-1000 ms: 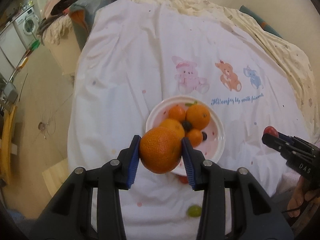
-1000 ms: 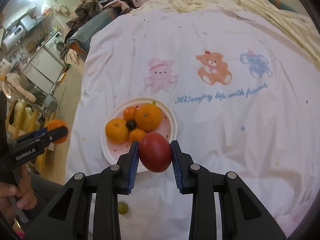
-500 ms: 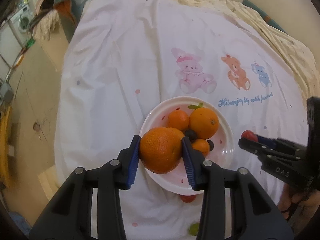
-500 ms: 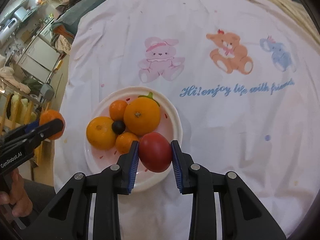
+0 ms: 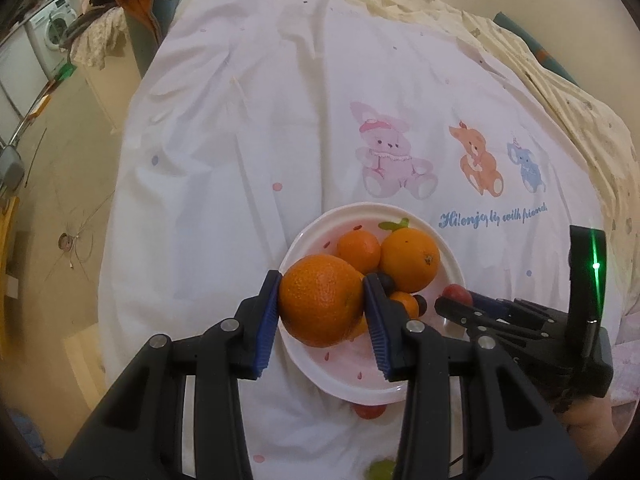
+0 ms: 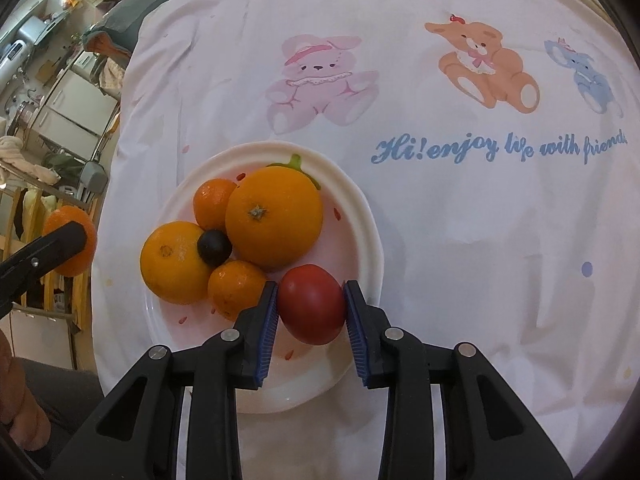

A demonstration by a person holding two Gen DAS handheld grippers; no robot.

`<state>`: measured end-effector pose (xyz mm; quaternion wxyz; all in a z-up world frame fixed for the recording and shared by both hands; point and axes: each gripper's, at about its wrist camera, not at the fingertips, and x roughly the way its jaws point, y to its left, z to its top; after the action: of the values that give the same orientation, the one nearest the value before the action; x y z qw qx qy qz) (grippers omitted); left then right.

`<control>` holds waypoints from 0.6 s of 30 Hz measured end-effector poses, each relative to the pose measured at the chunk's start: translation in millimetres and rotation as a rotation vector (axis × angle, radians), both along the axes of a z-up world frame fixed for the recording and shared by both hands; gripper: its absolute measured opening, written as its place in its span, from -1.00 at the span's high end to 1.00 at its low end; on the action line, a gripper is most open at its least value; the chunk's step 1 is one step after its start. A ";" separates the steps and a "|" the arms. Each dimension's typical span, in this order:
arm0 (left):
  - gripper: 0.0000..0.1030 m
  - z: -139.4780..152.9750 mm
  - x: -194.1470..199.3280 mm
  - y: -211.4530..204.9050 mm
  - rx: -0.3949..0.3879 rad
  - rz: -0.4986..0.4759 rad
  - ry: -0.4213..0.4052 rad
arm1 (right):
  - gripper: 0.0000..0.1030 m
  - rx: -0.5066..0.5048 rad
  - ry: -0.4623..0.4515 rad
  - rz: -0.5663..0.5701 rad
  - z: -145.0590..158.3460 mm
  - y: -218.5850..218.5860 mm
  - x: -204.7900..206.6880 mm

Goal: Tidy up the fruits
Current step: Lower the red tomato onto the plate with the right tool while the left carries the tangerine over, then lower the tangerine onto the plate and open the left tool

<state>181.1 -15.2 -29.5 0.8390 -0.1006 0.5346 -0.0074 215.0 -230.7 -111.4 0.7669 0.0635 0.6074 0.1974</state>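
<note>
The left gripper (image 5: pixel 323 312) has a large orange (image 5: pixel 321 300) clamped between its two blue pads, the fruit filling the gap and bulging forward past the fingertips; it is held over the near left rim of the white plate (image 5: pixel 454 270), whether it touches the fruit under it cannot be told. The right gripper (image 6: pixel 311 312) has a red tomato (image 6: pixel 312 303) between its pads, low over the near right part of the same plate, just beside a small orange (image 6: pixel 236 287). Its jaws have just been opening a little with the tomato between them; the left pad lies against the tomato, while at the right pad contact looks slight and cannot be told for sure. On the plate lie a big orange with a green stem (image 6: pixel 274 216), a yellowish orange (image 6: pixel 174 261), a small tangerine (image 6: pixel 213 201) at the far side, and a dark grape (image 6: pixel 214 245) wedged among them. The plate stands on a white sheet (image 6: pixel 460 220) printed with a pink rabbit, an orange bear, a blue elephant and blue lettering. On the sheet nearer the camera, in the left wrist view, a small red fruit (image 5: pixel 369 410) lies just at the plate's near rim and a green grape (image 5: pixel 379 469) lies further toward the bottom edge.
</note>
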 end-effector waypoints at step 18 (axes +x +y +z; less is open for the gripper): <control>0.29 -19.9 16.1 -10.3 -0.175 -0.041 0.031 | -0.47 0.069 -0.017 -0.254 33.4 -60.5 4.5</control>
<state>197.3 -25.5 -49.4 0.8183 -0.1626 0.5468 -0.0700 219.6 -291.2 -78.0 0.7882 0.1644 0.5808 0.1199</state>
